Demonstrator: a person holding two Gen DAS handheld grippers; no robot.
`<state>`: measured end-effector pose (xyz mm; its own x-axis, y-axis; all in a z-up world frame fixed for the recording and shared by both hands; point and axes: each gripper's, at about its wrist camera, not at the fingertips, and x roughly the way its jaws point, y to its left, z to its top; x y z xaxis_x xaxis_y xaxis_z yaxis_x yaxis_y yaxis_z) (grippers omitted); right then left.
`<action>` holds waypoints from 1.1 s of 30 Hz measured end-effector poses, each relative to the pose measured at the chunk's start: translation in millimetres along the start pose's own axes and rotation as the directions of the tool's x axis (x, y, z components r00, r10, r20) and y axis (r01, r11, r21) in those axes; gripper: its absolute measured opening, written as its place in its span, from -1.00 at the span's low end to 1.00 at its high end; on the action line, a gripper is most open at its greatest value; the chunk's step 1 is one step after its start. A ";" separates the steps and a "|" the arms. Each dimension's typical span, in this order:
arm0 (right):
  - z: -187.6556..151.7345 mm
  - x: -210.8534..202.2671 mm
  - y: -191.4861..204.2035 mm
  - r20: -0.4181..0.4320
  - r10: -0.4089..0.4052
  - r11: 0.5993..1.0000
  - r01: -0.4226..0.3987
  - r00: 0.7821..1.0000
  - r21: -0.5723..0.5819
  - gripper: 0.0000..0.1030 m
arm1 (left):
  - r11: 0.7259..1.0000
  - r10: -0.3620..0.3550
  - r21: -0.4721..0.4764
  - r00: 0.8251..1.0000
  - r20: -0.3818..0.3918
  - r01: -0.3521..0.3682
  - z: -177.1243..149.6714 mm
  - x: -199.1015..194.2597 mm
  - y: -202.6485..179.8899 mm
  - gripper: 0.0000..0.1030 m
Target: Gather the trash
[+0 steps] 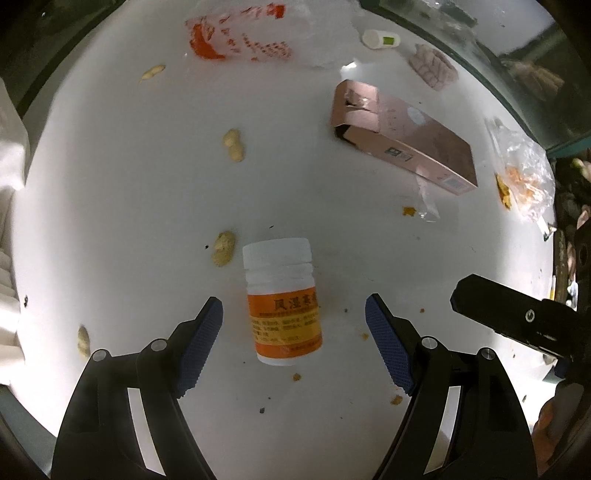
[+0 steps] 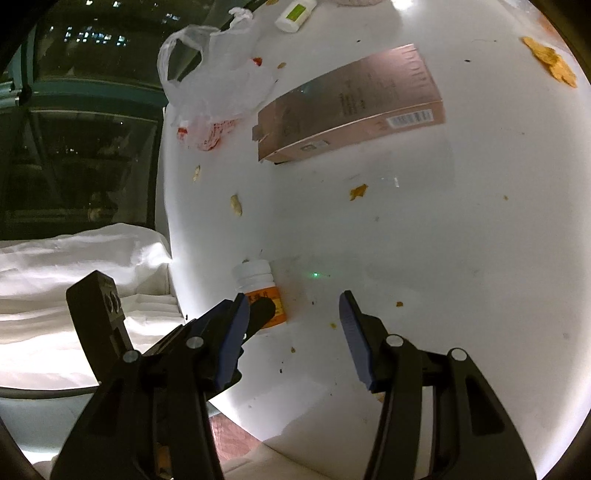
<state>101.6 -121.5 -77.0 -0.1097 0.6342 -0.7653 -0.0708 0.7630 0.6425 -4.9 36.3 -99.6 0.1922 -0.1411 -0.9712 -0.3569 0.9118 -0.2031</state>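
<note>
A white pill bottle (image 1: 282, 299) with an orange label lies on its side on the white table (image 1: 129, 184). My left gripper (image 1: 293, 308) hangs over it, open, one blue pad on each side of the bottle with a gap on both sides. In the right wrist view the same bottle (image 2: 258, 280) lies just left of my right gripper (image 2: 293, 297), partly behind the left gripper's fingertip (image 2: 263, 309). My right gripper is open with bare table between its pads. Its black body shows at the right edge of the left wrist view (image 1: 517, 317).
A pink-brown carton (image 1: 406, 144) (image 2: 351, 107) lies further back. A red-printed plastic bag (image 1: 240, 33) (image 2: 214, 85), a small white tube (image 1: 380, 38), peanut shells (image 1: 233, 144) (image 1: 223, 248), a clear bag with orange crumbs (image 1: 524, 177) and chips (image 2: 550, 61) litter the table. White cloth (image 2: 74, 266) borders its left edge.
</note>
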 end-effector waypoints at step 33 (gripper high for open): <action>-18.5 -53.0 -21.5 0.095 0.015 0.999 -0.019 0.995 0.047 -0.05 | 0.983 -0.081 0.169 0.996 0.027 0.075 -0.8 -22.6 -63.1 -0.24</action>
<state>90.5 -173.8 -49.5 -0.0158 0.6544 -0.7560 -0.0218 0.7557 0.6546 12.5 -18.3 -64.9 0.2451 -0.2040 -0.9478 -0.1821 0.9505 -0.2517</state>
